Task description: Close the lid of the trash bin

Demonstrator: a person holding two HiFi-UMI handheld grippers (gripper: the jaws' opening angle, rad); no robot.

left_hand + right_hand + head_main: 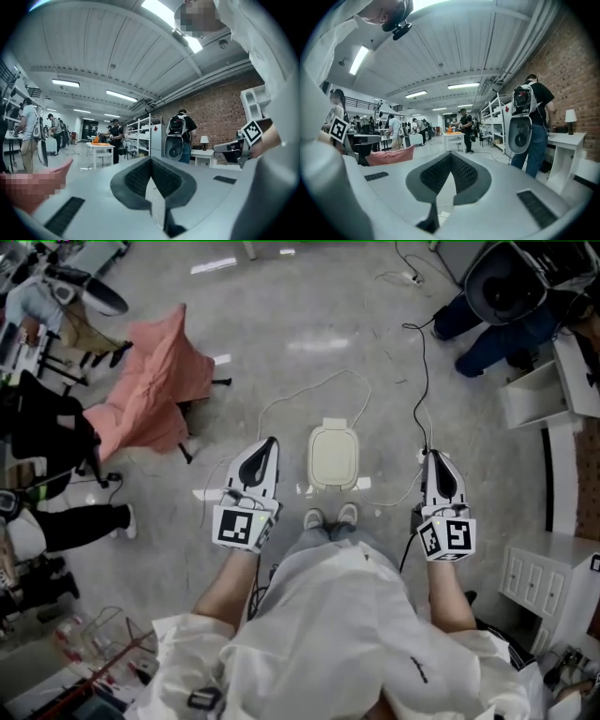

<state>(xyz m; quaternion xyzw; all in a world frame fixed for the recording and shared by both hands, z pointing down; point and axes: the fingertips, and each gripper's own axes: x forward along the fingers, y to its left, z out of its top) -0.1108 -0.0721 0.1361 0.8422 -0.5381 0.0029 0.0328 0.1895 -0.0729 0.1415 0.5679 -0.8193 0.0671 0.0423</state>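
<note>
The bin [335, 481] stands on the floor [281, 324] in the middle of the head view, just above the person's shoes [314, 519] in the frame, and its cream lid [334, 451] lies flat down on top. The left gripper [270, 444] is at the bin's left and the right gripper [433, 460] at its right. Both point toward the top of the frame, neither touches the bin, and each is carried in front of the person's white coat [347, 624]. In its own view the left gripper's jaws are clenched tip to tip with nothing between them, only a narrow V of open space behind the meeting pads [136, 178]. The right gripper's jaws are clenched empty in the same way, pads [464, 172] meeting at the tip. Both gripper views look out level across a large room. A person with a backpack [529, 117] stands by a brick wall [572, 70] at the right of each, with white shelves [147, 136] and a white table [101, 150] further back. In the head view a pink cloth [159, 381] hangs over a stand at the left. A thin cable [323, 381] loops across the floor above the bin.
</note>
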